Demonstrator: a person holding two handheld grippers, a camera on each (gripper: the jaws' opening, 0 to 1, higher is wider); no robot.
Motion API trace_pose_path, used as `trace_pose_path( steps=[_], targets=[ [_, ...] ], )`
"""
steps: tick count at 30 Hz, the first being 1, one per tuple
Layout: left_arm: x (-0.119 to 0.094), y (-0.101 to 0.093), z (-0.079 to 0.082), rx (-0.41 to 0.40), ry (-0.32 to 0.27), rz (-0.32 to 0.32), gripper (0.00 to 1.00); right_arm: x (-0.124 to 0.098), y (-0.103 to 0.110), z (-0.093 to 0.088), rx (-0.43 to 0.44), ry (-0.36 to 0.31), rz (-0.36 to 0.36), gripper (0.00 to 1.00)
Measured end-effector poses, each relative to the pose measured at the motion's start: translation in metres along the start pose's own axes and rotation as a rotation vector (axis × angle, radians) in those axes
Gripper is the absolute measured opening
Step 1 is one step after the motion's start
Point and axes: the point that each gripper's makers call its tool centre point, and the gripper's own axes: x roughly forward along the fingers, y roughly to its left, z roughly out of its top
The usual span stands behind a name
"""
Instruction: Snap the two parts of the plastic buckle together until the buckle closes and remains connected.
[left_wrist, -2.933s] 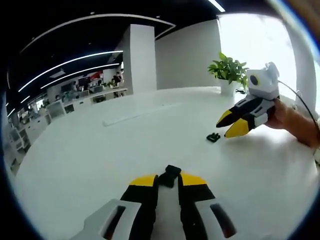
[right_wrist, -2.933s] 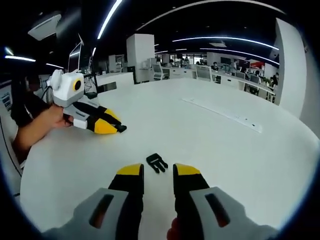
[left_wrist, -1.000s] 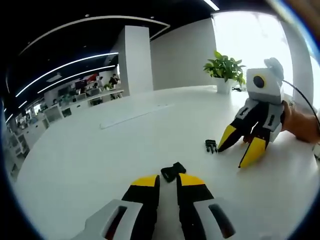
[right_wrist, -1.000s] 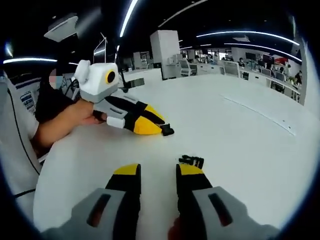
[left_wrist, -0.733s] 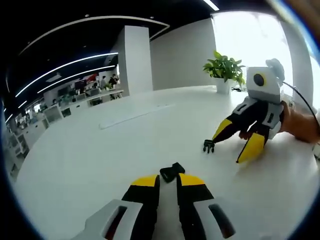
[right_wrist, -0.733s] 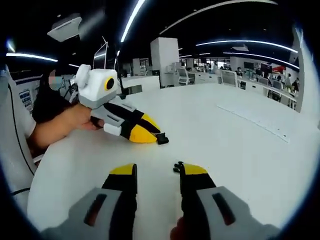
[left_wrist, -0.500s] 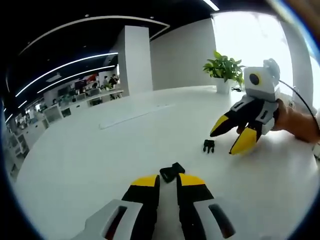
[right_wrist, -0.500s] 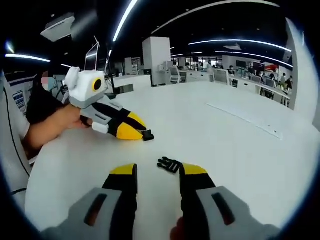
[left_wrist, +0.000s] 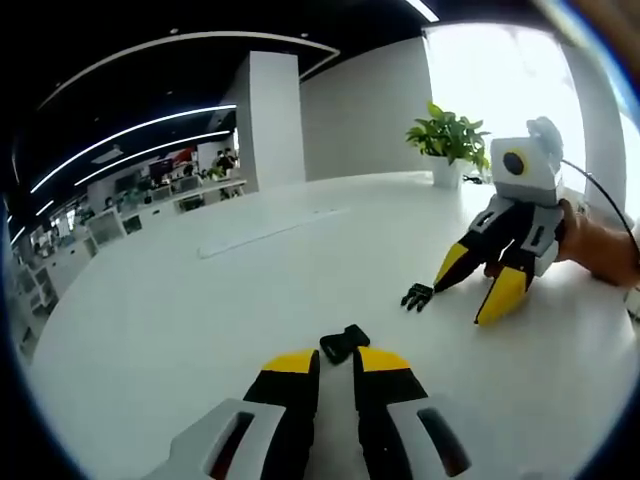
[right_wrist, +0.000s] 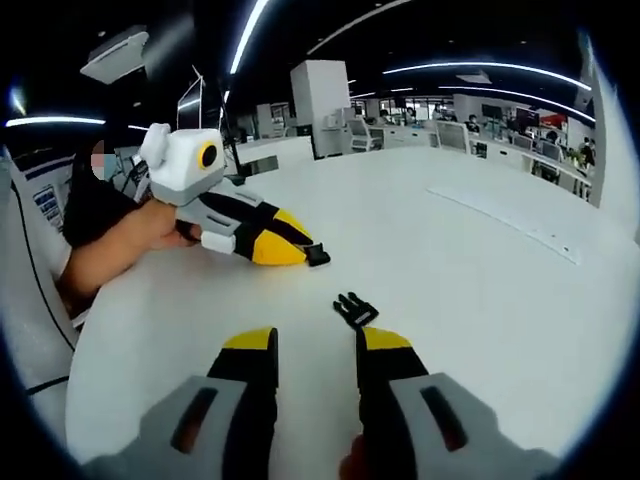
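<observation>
Left gripper (left_wrist: 335, 362) has its yellow-tipped jaws nearly together, pinching one small black buckle piece (left_wrist: 345, 343) that pokes out past the tips. That piece is hard plastic and looks like the blocky socket half. To the right of it, the other buckle piece (left_wrist: 417, 295) lies on the white counter (left_wrist: 200, 310), just in front of the right gripper (left_wrist: 482, 285). This one has little prongs, like a tiny fork. The right gripper is spread wide and holds nothing.

I think the pronged piece could skid away, because the counter is smooth and shiny and the piece is light. A jaw that bumps it would push it. It is also thin and flat, so the jaws may close over it and miss. If the prongs are grabbed crooked, they won't line up with the socket.
</observation>
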Motion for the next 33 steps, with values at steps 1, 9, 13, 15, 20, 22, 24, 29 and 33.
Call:
trace_pose_path(
  steps=[1, 9, 13, 15, 20, 22, 24, 29, 33],
  targets=[
    [0.000, 0.000, 0.000, 0.000, 0.000, 0.000, 0.13, 0.000, 0.002, 0.000, 0.000, 0.001, 0.004, 0.31],
    [0.001, -0.001, 0.000, 0.004, 0.000, -0.003, 0.13, -0.005, -0.013, 0.009, -0.026, -0.058, -0.055, 0.31],
    [0.001, 0.000, 0.000, 0.006, 0.000, -0.002, 0.13, 0.000, -0.015, -0.001, -0.017, -0.020, -0.051, 0.31],
    [0.001, -0.001, 0.000, 0.007, 0.000, -0.003, 0.13, 0.002, -0.016, 0.003, -0.027, -0.041, -0.062, 0.31],
    [0.002, -0.001, 0.000, 0.010, 0.000, -0.005, 0.13, 0.006, -0.020, 0.004, -0.073, -0.040, -0.070, 0.30],
    [0.002, 0.000, 0.000, 0.012, 0.000, -0.005, 0.13, 0.007, -0.019, 0.005, -0.074, -0.044, -0.066, 0.28],
    [0.002, 0.000, -0.001, 0.012, 0.000, -0.006, 0.13, 0.007, -0.019, 0.006, -0.077, -0.046, -0.067, 0.26],
    [0.001, 0.000, -0.002, 0.014, 0.001, -0.006, 0.13, 0.009, -0.019, 0.006, -0.082, -0.045, -0.062, 0.26],
    [0.001, 0.000, -0.002, 0.017, 0.001, -0.005, 0.13, 0.011, -0.016, 0.006, -0.091, -0.041, -0.047, 0.26]
  ],
)
